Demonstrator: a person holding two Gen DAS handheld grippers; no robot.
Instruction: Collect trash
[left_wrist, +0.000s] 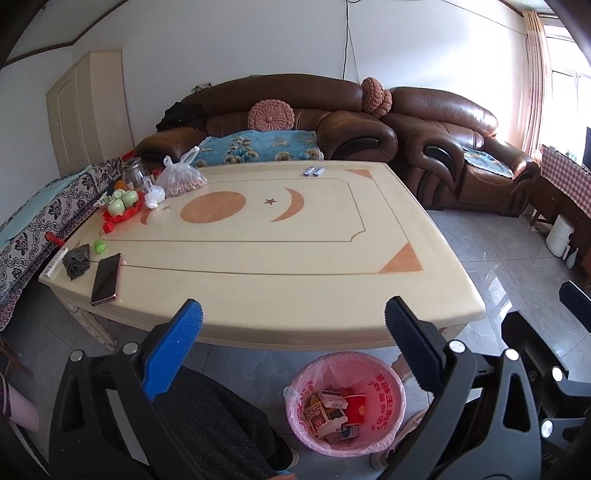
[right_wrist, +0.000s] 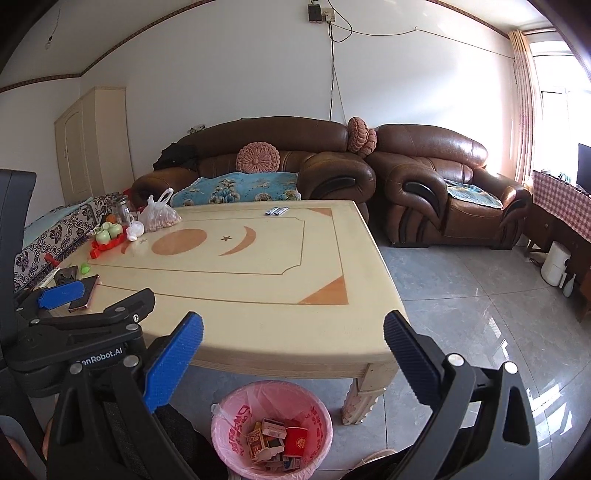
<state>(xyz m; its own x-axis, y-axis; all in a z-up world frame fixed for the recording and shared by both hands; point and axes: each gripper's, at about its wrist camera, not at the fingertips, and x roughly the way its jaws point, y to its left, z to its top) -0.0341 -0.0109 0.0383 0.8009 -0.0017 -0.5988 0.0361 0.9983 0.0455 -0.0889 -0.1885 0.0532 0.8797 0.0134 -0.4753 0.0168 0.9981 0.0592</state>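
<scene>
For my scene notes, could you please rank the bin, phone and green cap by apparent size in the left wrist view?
1. Bin, though nearest the camera.
2. Phone.
3. Green cap.

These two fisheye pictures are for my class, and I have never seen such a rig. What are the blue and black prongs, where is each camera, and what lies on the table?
A person holds a two-finger tool in each hand, and each carries a forward-looking camera. The prongs are the left tool in one view and the right tool in the other. Both are open and hold nothing. On the table lie a phone, green cups on a red tray, a plastic bag and two small packets. Below stands a pink bin holding small boxes.
</scene>
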